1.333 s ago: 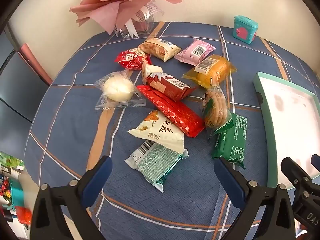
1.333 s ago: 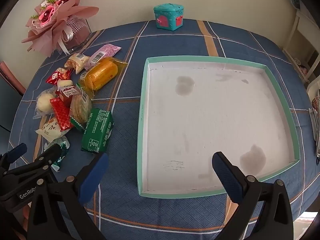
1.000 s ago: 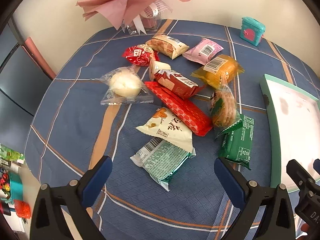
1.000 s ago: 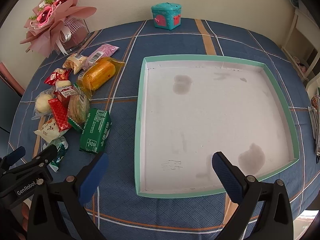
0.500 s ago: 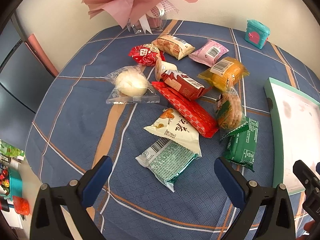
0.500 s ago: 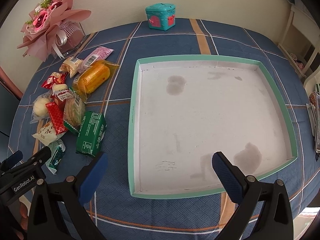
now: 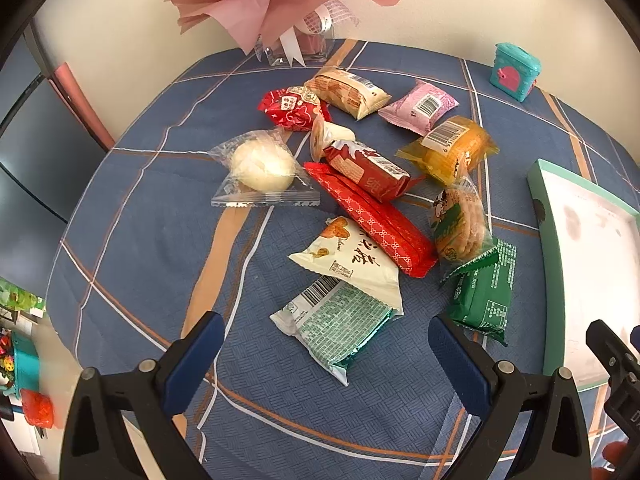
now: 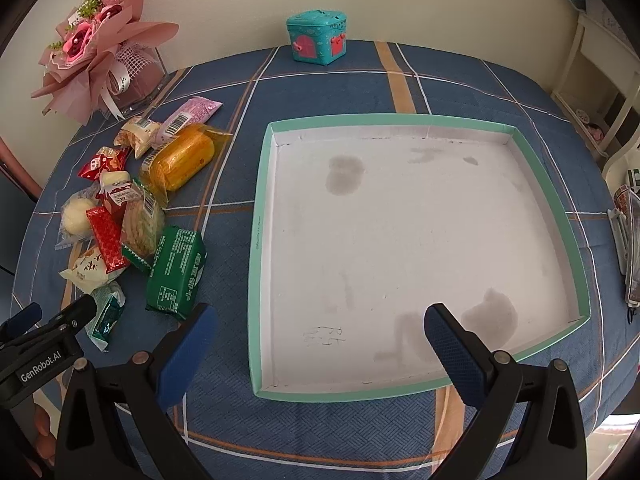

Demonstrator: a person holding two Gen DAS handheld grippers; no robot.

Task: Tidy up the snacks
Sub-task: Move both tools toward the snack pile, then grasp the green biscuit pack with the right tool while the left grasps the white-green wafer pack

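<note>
A blue plaid tablecloth (image 8: 360,80) bears the snack pile (image 7: 372,208) just left of the mint-rimmed tray (image 8: 260,216) (stained, possibly grease). The left gripper (image 7: 326,354) and right gripper (image 8: 320,336) both gape, holding nothing.

Eleven snack packets (image 7: 362,184), one tray (image 8: 259,240), one bouquet (image 7: 276,4), one teal box (image 8: 318,36), two grippers (image 7: 326,354).
</note>
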